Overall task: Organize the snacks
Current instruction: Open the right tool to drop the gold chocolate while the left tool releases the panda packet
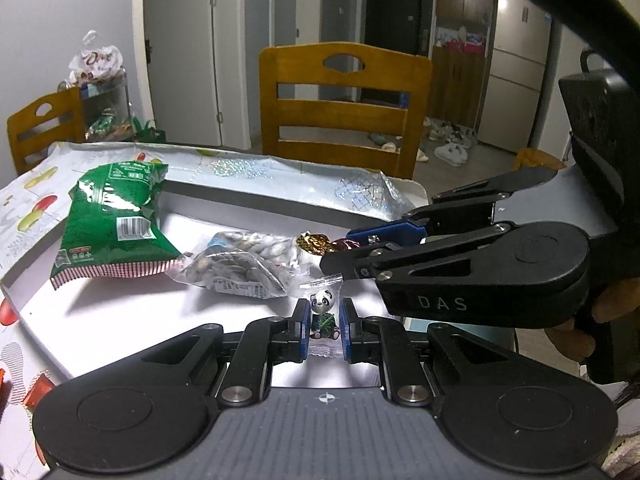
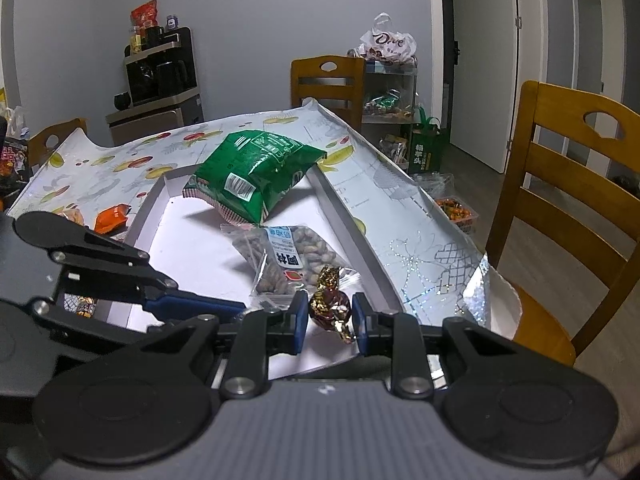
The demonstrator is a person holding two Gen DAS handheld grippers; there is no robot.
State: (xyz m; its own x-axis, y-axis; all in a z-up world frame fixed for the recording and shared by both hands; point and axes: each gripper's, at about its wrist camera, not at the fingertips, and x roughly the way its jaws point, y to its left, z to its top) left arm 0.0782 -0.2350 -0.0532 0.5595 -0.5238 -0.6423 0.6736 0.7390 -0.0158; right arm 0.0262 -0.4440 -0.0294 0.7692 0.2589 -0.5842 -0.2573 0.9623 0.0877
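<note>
Left gripper (image 1: 325, 330) is clamped on a small clear packet with a panda picture (image 1: 322, 316), its blue pads pressing the wrapper from both sides just above the white floor of the shallow box (image 1: 120, 320). Right gripper (image 2: 330, 316) is closed tight on a gold-and-brown foil candy (image 2: 330, 304), held near the box's near right edge; in the left wrist view the same gripper reaches in from the right with the foil twist sticking out past its fingertips.

Inside the box lie two more snacks. A green bag (image 1: 114, 224) rests toward the far end, one end propped on the box's rim. A clear bag of pale nuts (image 2: 280, 264) lies beside it, nearer the grippers, touching the green bag's striped seam, and the candy hangs just beside its near corner.

The box sits on a surface covered by a fruit-printed cloth (image 2: 120, 160). On that cloth, near the box's left wall, lies an orange wrapper (image 2: 112, 216). Wooden chairs (image 1: 344, 108) stand along the far and right edges of the surface.
</note>
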